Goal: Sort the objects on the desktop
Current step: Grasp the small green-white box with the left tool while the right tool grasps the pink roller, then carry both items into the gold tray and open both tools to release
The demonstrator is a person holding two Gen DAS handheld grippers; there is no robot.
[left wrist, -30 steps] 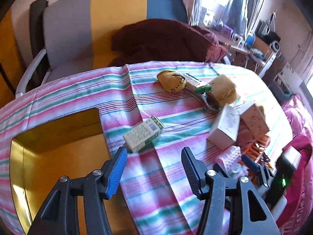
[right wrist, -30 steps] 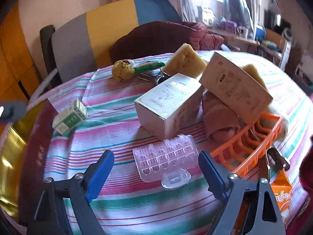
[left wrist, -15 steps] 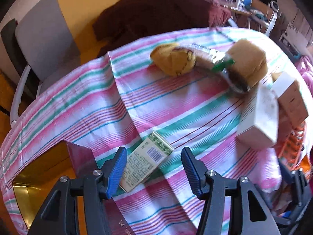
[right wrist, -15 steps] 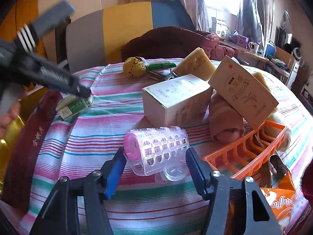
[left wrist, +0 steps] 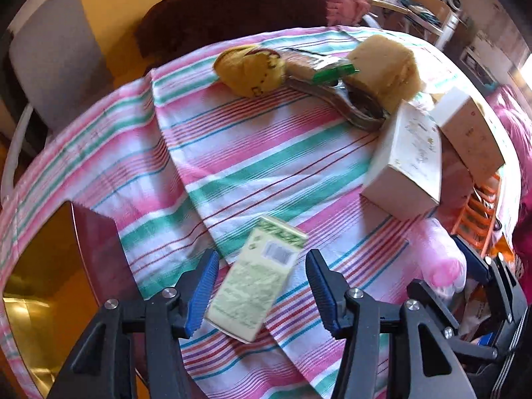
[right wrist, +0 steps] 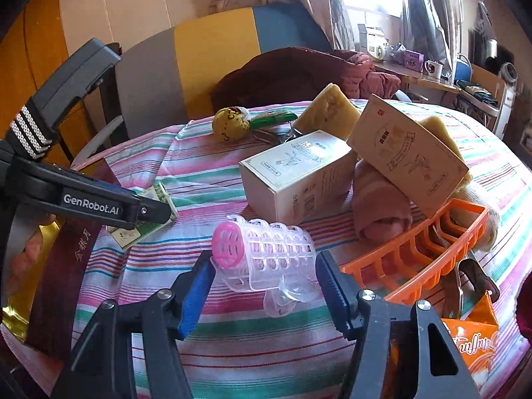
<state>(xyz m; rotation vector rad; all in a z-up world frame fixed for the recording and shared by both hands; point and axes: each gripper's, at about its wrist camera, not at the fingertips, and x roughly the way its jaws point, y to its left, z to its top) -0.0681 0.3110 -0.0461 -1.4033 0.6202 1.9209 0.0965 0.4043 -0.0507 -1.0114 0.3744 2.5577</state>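
A small pale-green carton (left wrist: 256, 282) lies on the striped tablecloth (left wrist: 266, 153). My left gripper (left wrist: 261, 289) points steeply down over it, a blue pad on each side. Its jaws are closing, and a gap still shows at the right pad. In the right wrist view the left gripper's fingertips (right wrist: 149, 211) cover that carton (right wrist: 129, 232). A clear plastic hair roller with a pink end (right wrist: 266, 252) sits between the pads of my right gripper (right wrist: 262, 286), which is shut on its two ends. The roller (left wrist: 442, 259) also shows blurred at the left view's right edge.
A gold-lined open box (left wrist: 33, 282) with a maroon flap (right wrist: 66, 266) lies at the table's left edge. Two white cartons (right wrist: 299, 173), a rolled pink cloth (right wrist: 379, 206), an orange basket (right wrist: 415, 249), sponges (left wrist: 382, 66), a yellow plush ball (left wrist: 249, 69) and a snack bag (right wrist: 472, 339) crowd the right and back.
The left gripper came down and forward until the green carton lay between its jaws, which then narrowed. The right gripper shut on the roller and tipped it up, then stayed still.
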